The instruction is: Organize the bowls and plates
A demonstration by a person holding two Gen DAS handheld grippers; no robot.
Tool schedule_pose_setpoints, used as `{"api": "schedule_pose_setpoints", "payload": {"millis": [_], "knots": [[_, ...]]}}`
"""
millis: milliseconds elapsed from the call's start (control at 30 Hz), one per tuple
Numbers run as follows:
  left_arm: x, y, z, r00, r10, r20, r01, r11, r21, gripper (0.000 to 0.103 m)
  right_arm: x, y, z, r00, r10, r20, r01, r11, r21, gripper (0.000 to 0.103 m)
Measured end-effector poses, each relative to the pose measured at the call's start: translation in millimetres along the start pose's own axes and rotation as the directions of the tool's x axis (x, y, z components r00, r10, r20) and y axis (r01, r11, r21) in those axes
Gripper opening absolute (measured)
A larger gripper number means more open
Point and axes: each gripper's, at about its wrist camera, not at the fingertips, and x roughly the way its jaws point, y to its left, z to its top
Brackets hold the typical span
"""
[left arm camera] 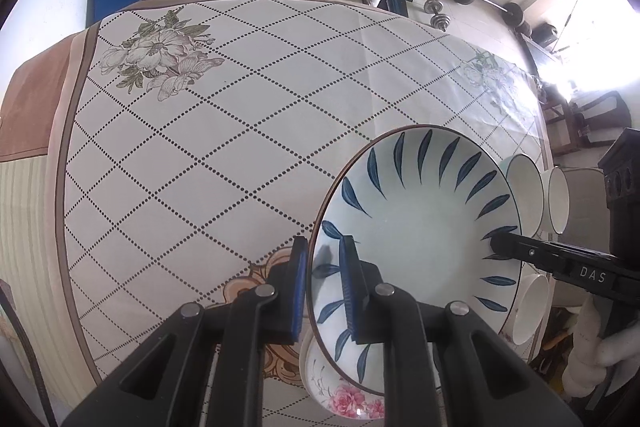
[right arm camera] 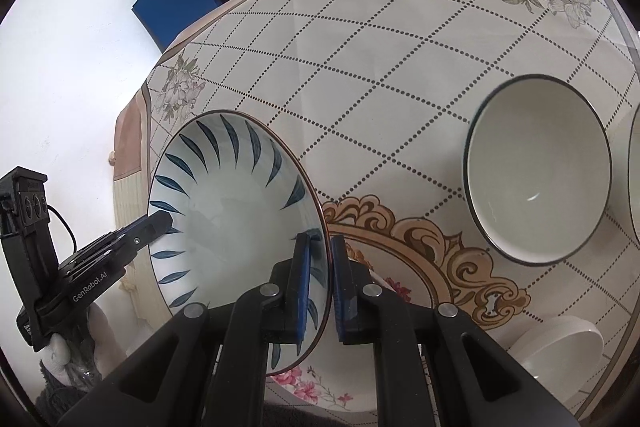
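A white plate with blue leaf strokes is held tilted above the table by both grippers. My left gripper is shut on its left rim. My right gripper is shut on the opposite rim of the same plate. Each gripper shows in the other's view: the right gripper and the left gripper. Below the plate lies a white plate with pink flowers, also in the right wrist view.
White bowls with dark rims stand at the table's right; one fills the right wrist view. A plain white bowl lies on its side near the front edge, also. Patterned tablecloth. Sofa and weights behind.
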Motion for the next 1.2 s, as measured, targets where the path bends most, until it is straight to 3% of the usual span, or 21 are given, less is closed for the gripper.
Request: {"api": "schedule_pose_setpoints", "payload": {"millis": [333,633,1200], "knots": [[3.9,-14.6,-50.7,0.999,-0.009,-0.040,0.009,1.000,0.001,0.013,0.1,-24.2,-57.7,1.000,0.006,-0.024,-0.005,1.000,0.014,0.012],[28.4,-16.2,-80.8,0.995,0.010,-0.096,-0.010,1.000,0.000,0.013,24.1,-41.7,-87.6,0.997,-0.004,-0.080,0.005,1.000,0.011,0.012],[66.5,-17.0,-108.9,0.976,0.087,-0.197,-0.081,0.996,0.039,0.014,59.0,-46.7,-102.9,0.990,-0.072,-0.119,0.071,0.997,-0.009,0.012]]}}
